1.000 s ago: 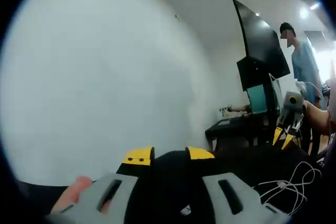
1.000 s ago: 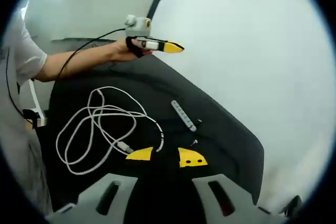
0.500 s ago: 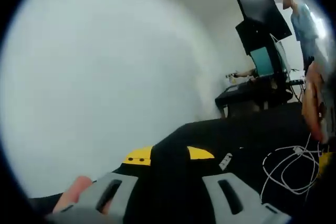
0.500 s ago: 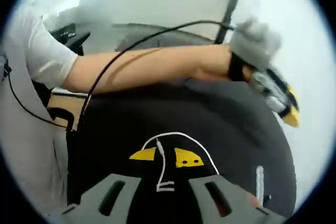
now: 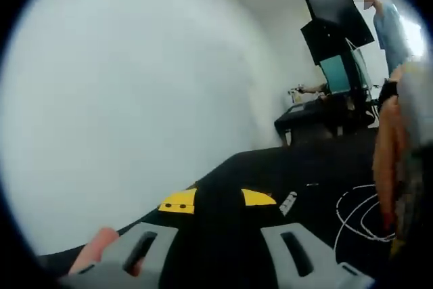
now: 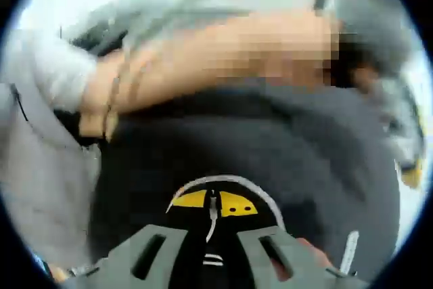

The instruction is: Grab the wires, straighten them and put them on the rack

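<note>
Blurring hides whether the right gripper (image 6: 212, 202) clamps the white wire (image 6: 212, 209); left gripper (image 5: 218, 199) spread, empty.

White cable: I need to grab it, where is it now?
In the right gripper view the white cable lies on the black table, its plug between the right tongs' yellow tips.

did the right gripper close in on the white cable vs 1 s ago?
Yes. The right gripper went from short of the white cable coil to astride its connector end, judged against the black mat.
</note>
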A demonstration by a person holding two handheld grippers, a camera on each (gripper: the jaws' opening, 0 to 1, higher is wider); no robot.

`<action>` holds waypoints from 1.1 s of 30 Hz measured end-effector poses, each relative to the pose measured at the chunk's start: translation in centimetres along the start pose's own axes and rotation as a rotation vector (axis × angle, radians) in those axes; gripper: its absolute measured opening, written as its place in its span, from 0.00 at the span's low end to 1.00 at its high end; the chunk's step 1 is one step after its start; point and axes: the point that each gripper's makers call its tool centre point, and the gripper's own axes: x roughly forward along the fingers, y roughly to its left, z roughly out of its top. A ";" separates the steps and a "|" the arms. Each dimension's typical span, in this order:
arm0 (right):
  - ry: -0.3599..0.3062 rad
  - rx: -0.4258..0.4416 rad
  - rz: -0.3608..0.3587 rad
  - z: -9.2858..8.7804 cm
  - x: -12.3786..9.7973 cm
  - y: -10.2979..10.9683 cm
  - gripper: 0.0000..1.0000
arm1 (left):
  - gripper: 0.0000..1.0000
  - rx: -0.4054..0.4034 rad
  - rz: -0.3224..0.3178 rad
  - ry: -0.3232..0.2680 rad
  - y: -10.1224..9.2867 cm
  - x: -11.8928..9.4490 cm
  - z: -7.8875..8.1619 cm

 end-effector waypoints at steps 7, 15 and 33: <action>-0.453 0.015 -0.085 8.5 -11.4 -2.7 0.03 | 0.23 -0.059 0.063 0.012 1.9 -0.4 -0.1; -0.489 0.104 -0.380 2.6 -14.0 -11.6 0.03 | 0.22 -0.131 0.197 0.071 5.4 -0.7 -1.9; -0.473 0.378 -0.598 -11.3 -10.9 -24.2 0.03 | 0.10 0.169 -0.167 0.172 -11.6 6.3 -3.7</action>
